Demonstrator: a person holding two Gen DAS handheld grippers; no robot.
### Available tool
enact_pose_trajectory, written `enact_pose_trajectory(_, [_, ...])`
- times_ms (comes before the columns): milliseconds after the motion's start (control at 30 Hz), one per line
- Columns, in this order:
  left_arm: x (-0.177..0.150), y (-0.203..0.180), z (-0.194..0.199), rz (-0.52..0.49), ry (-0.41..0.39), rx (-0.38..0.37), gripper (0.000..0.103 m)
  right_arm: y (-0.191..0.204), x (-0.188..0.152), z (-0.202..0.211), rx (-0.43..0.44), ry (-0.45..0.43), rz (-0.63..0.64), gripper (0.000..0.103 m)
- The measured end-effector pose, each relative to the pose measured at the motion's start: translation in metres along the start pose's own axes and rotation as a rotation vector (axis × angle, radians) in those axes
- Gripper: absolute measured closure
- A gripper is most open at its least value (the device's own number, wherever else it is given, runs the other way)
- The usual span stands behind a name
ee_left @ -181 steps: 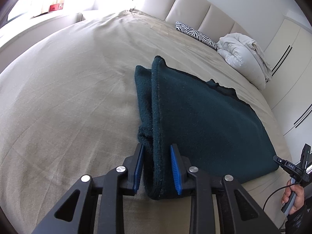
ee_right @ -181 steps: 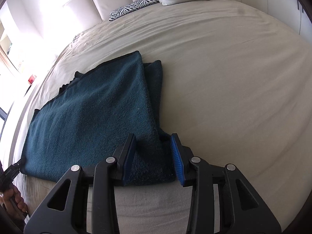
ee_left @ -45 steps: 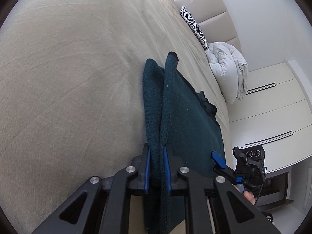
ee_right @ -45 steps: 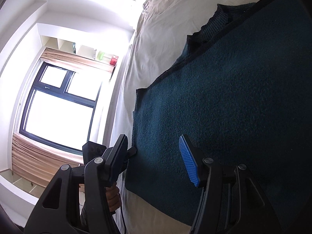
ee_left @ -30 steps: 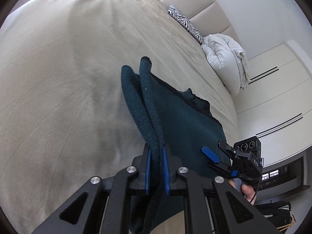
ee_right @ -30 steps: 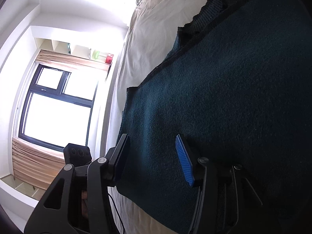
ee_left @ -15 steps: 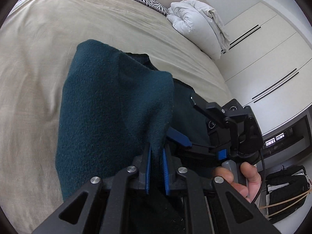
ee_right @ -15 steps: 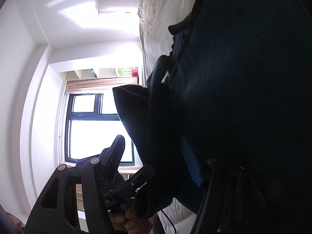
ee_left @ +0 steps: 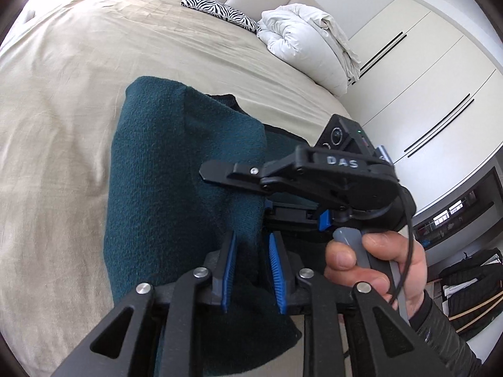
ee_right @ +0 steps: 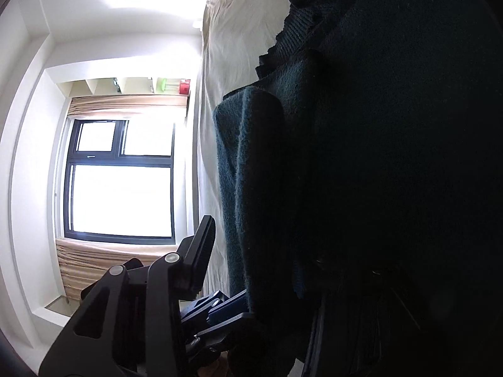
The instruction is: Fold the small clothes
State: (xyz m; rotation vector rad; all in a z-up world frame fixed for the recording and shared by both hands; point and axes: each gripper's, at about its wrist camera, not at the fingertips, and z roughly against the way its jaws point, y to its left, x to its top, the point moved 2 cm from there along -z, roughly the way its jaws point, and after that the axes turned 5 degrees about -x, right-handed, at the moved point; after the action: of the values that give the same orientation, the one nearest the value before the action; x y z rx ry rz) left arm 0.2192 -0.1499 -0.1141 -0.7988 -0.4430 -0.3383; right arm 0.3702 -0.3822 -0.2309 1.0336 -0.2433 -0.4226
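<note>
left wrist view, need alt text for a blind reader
The left hand-held gripper has its blue pads open around a fold of a dark teal garment on a beige bed. The right hand-held gripper reaches in over the garment.

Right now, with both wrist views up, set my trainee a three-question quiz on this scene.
1. True or false: the zebra-print pillow lies on top of the teal garment.
2. What sits between the blue pads of the left gripper? A) a fold of the teal garment B) a white duvet C) bare bed sheet
3. Short answer: the visible hand holds the handle of which gripper?

Key: 1 false, the pillow is far off at the head of the bed. 2 A. 3 the right gripper, its jaws wide apart.
</note>
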Motion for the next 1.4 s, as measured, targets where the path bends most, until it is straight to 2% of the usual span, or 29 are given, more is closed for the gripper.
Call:
enact_pose_trajectory(33, [-0.003,-0.002,0.008,-0.014,-0.009,-0.004,0.071,-0.002,-0.002,-0.003,-0.023,0.004,-0.007,0.085])
enact_pose_trajectory(67, [-0.007,-0.002,0.015,-0.023,-0.016,-0.008,0.067,-0.006,-0.002,-0.002,-0.043,0.005,-0.019,0.09])
enact_pose_trajectory(167, [-0.018,0.001,0.034,-0.029,-0.032,-0.023,0.067,-0.011,-0.002,0.002,-0.071,-0.002,-0.023,0.091])
enact_pose_trajectory(333, [-0.019,0.01,0.057,-0.022,-0.058,-0.02,0.067,0.002,0.001,0.015,-0.167,-0.013,0.029,0.093])
enact_pose_trajectory(500, [-0.017,0.01,0.065,-0.009,-0.082,-0.031,0.061,0.013,0.004,0.059,-0.261,-0.02,0.098,0.093])
enact_pose_trajectory(700, [-0.018,-0.006,0.053,-0.048,-0.062,-0.042,0.061,-0.003,0.019,0.155,-0.335,-0.093,0.095,0.093])
enact_pose_trajectory(900, [-0.006,-0.035,0.027,-0.124,-0.049,-0.038,0.061,-0.027,0.028,0.228,-0.396,-0.145,0.065,0.093])
enact_pose_trajectory(967, [-0.003,-0.043,0.013,-0.15,-0.047,-0.033,0.057,-0.044,0.03,0.241,-0.392,-0.153,0.035,0.093])
enact_pose_trajectory(1067, [-0.003,-0.053,-0.008,-0.161,-0.017,-0.022,0.057,-0.079,0.032,0.244,-0.443,-0.14,-0.032,0.093])
enact_pose_trajectory(1167, [-0.005,-0.062,-0.031,-0.227,0.006,0.032,0.054,-0.09,0.025,0.259,-0.36,-0.207,-0.063,0.092])
enact_pose_trajectory(1233, [-0.007,-0.056,-0.046,-0.212,0.033,0.057,0.054,-0.095,0.021,0.267,-0.325,-0.229,-0.101,0.089])
enact_pose_trajectory(1333, [-0.012,-0.048,-0.055,-0.186,0.044,0.071,0.054,-0.101,0.009,0.287,-0.323,-0.244,-0.114,0.083])
enact_pose_trajectory(1367, [-0.012,-0.047,-0.056,-0.191,0.045,0.071,0.053,-0.114,-0.003,0.302,-0.31,-0.23,-0.118,0.078])
enact_pose_trajectory(1400, [-0.013,-0.047,-0.058,-0.199,0.05,0.076,0.053,-0.112,-0.01,0.307,-0.284,-0.221,-0.115,0.07])
